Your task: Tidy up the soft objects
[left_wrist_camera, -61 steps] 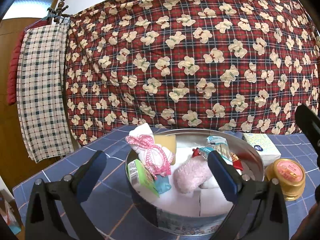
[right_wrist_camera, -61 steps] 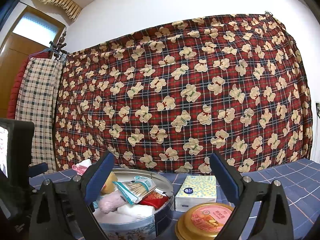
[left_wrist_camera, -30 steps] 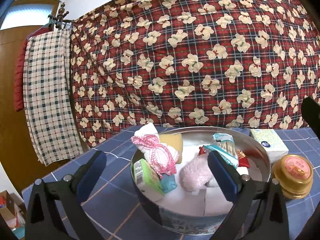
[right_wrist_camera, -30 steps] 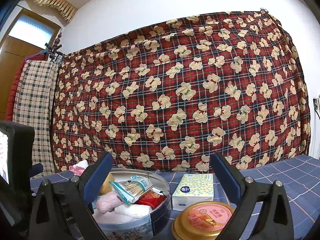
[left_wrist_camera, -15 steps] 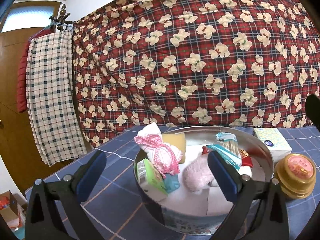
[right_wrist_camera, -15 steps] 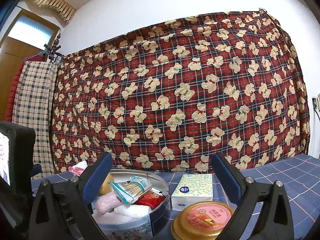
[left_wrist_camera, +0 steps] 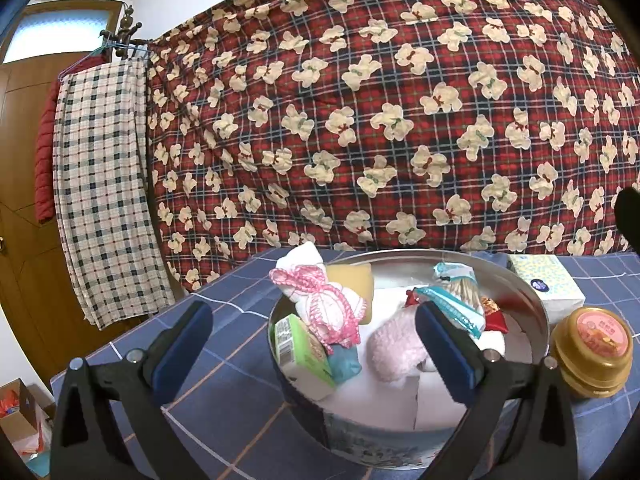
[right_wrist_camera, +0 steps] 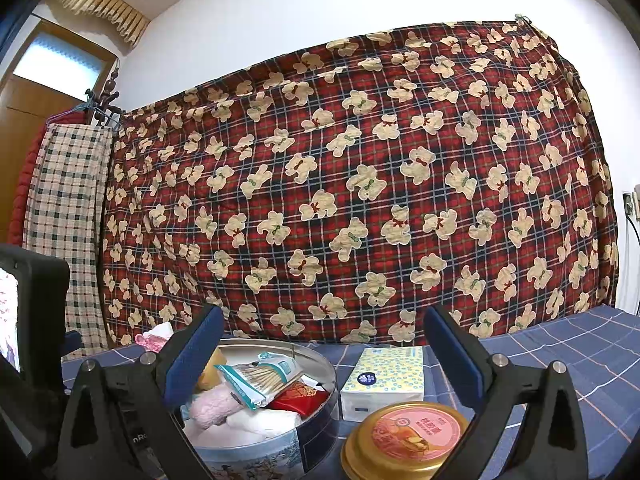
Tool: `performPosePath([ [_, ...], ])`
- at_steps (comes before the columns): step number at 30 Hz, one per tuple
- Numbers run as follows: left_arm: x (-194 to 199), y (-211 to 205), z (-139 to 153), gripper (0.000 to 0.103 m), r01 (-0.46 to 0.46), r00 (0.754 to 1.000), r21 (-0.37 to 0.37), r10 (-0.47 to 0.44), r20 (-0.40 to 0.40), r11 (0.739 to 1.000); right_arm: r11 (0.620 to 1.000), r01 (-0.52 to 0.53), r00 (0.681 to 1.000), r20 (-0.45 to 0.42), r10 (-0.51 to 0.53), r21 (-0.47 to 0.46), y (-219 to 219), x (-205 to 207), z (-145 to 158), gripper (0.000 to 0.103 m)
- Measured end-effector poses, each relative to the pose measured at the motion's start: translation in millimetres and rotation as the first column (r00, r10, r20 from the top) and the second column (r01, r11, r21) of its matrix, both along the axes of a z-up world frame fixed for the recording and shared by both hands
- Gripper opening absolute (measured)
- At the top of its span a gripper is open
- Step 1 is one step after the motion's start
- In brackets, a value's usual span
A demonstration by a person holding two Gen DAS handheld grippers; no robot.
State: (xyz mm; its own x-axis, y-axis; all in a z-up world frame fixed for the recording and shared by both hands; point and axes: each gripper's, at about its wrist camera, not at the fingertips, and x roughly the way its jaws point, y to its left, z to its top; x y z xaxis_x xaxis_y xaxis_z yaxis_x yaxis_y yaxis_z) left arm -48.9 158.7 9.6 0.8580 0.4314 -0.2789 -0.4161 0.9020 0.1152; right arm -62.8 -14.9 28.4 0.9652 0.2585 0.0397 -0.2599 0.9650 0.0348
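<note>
Left wrist view: both grippers, left gripper (left_wrist_camera: 316, 344) and right gripper (right_wrist_camera: 324, 356), spread empty; round tin (left_wrist_camera: 532, 308) packed, tissue pack (right_wrist_camera: 384, 376) apparently left outside.

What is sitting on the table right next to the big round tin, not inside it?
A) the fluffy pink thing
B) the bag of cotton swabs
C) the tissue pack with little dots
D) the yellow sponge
C: the dotted tissue pack stands on the blue checked tablecloth beside the round tin, next to a gold-lidded jar, while the fluffy pink thing, sponge and cotton swabs all lie inside the tin.
</note>
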Motion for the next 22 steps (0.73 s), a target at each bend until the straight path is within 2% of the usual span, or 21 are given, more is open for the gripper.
performPosePath([
  [9,0.2,2.2,0.4,0.103,0.002,1.000,-0.008,-0.002,-0.003,1.000,1.000,0.001,1.000,-0.001,-0.001,0.001,0.0,0.2,0.2,0.102],
  [16,3.9,10.3,0.5,0.103,0.049,0.999,-0.071,-0.050,-0.006,0.996,1.000,0.002,1.000,-0.002,-0.002,0.000,0.1,0.3,0.5,0.102],
  [22,4.4,7.9,0.6,0.103,0.050,0.999,-0.057,-0.051,-0.005,0.997,1.000,0.003,1.000,-0.003,-0.003,0.001,0.3,0.4,0.7,0.102],
])
